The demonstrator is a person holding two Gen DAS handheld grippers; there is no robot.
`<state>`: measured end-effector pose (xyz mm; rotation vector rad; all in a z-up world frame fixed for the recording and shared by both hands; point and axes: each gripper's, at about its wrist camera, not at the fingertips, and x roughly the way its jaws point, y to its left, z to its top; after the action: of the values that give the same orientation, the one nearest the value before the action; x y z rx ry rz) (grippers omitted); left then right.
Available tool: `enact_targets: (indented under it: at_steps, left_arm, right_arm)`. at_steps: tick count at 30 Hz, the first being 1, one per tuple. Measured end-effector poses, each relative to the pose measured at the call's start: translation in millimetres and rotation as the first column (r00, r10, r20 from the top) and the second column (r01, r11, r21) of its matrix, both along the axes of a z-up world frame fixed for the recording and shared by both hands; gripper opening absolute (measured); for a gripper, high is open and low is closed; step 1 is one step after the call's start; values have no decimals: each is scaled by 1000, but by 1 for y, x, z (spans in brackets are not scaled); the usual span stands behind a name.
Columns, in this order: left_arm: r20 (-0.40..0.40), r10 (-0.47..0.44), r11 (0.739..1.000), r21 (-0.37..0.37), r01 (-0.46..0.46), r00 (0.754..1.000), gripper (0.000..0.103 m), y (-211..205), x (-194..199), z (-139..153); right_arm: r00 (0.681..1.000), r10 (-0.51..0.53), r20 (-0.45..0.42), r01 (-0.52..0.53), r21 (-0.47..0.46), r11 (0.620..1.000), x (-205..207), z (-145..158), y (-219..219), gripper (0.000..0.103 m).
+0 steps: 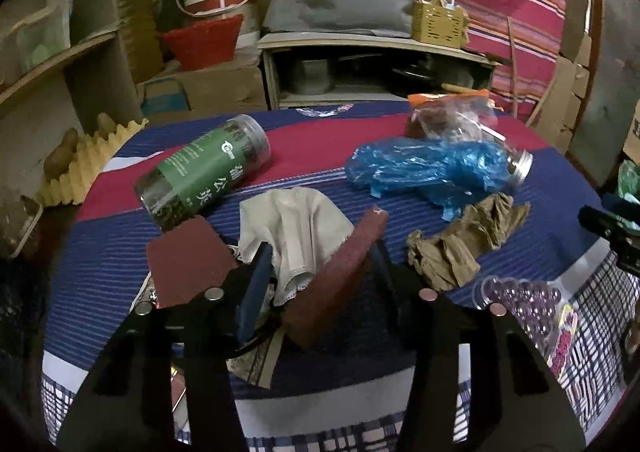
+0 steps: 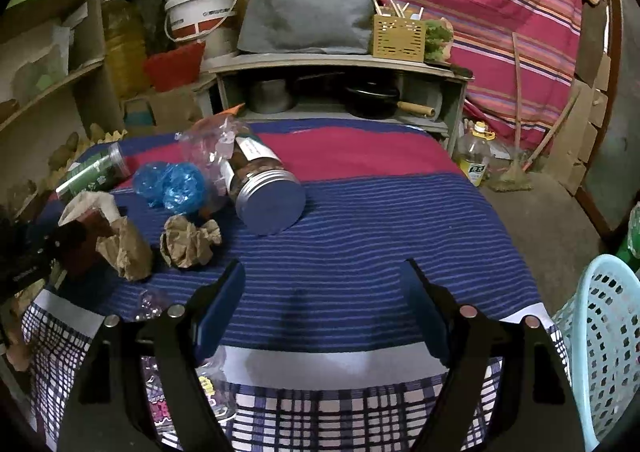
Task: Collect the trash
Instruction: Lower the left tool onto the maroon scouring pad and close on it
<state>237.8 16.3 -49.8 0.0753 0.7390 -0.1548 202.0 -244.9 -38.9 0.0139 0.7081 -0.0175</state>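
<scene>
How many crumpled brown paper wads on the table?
2. One brown wad lies by the white rag; the second wad sits right of it, before the blue plastic. Others could be hidden.

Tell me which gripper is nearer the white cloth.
Left. The left gripper has the white cloth between its fingers. The right gripper hangs open over bare tablecloth, well to the cloth's right.
</scene>
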Motion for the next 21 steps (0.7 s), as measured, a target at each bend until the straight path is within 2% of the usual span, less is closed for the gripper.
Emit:
enact_targets:
  at_steps: [7,9,11,15,21]
  left_arm:
    - [-11,0,998,59,0,1000,43,1,-10,-5]
    - [-5,10,999,53,-9,1000,38,4,-12,-1]
    - [2,20,999,46,-20,1000,29,7,-13,3]
    - [5,27,1000,15,-27,1000,27,13,-13,9]
    - [2,48,997,52,-48,999,29,14,-12,7]
  right_arm:
    - [1000,10,-17,-10,13,1000,2,-3,-1,78]
    - [1000,11,-16,-11,16,1000,2,-3,-1,78]
    - [1000,10,-15,-10,17,1000,2,-3,-1,78]
    - [1000,10,-17,-9,24,1000,2,-2,-1,78]
    - [1000,9,-16,-9,24,1000,3,-3,-1,78]
